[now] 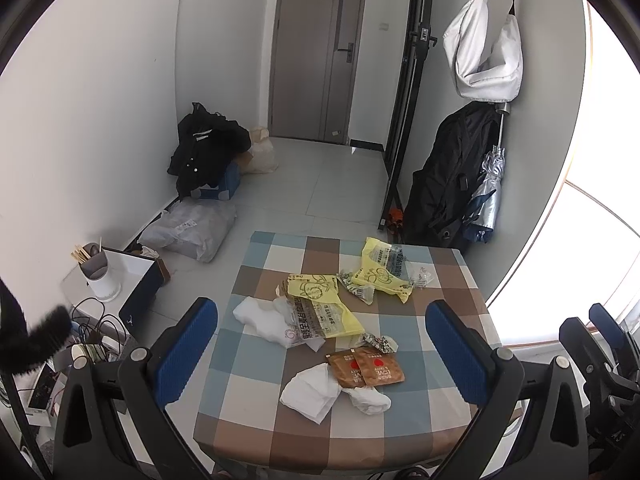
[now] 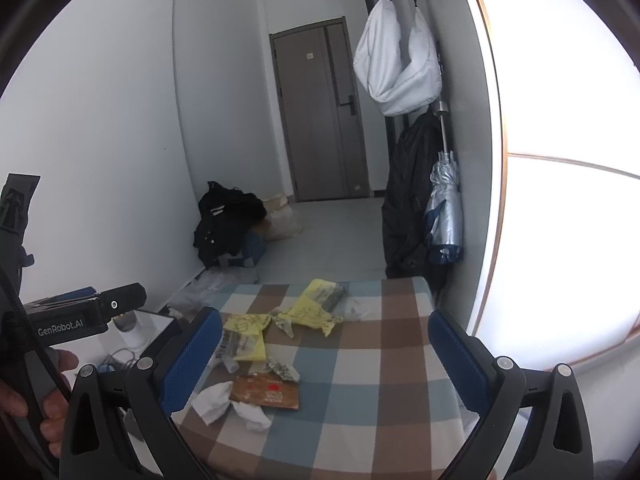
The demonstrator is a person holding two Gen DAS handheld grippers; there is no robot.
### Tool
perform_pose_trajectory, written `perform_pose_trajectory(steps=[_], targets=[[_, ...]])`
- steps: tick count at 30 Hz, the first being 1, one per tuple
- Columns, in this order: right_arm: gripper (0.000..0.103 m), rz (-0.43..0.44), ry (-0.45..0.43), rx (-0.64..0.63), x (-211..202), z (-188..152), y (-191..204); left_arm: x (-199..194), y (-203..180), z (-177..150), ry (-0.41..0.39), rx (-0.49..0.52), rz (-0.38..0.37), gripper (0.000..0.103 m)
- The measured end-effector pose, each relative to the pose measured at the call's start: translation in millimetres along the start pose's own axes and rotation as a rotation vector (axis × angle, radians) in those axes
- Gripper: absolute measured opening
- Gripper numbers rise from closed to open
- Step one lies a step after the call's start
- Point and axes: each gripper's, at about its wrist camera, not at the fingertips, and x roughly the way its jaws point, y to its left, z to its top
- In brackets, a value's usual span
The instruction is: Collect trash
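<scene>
Trash is scattered over the checked tabletop point(image 1: 448, 280): two yellow wrappers point(image 1: 320, 296), one near the middle and one toward the far right corner, a brown sachet point(image 1: 366, 368) with a red mark nearer the front edge, crumpled white tissues point(image 1: 316, 394) touching the sachet's near side, and another white wad point(image 1: 260, 316) lying against the middle yellow wrapper. Small printed scraps are seen between these pieces. The left hand-held gripper point(image 1: 320, 344) is held above the near edge of the tabletop with its blue-padded fingers point(image 1: 188, 344) spread wide apart and nothing between them. The right hand-held gripper point(image 2: 324, 356) is likewise held over the tabletop, fingers spread wide and nothing gripped; in its view the sachet point(image 2: 266, 392) and tissues point(image 2: 212, 400) lie just beside its left finger. Beyond the tabletop, a grey door point(image 1: 316, 52) is shut, a white bag point(image 1: 484, 48) hangs on the right wall above a dark coat point(image 1: 448, 176) and a folded silver umbrella point(image 1: 490, 184), and dark clothing point(image 1: 208, 148) is heaped by the left wall.
</scene>
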Motion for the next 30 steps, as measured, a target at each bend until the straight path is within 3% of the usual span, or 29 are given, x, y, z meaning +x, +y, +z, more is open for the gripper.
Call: perform_pose_trajectory(steps=[30], targets=[[0.103, -0.014, 0.008, 0.013, 0.0, -2.4, -2.4, 1.2, 1.0, -1.4, 0.003, 0.007, -0.005, 0.102]])
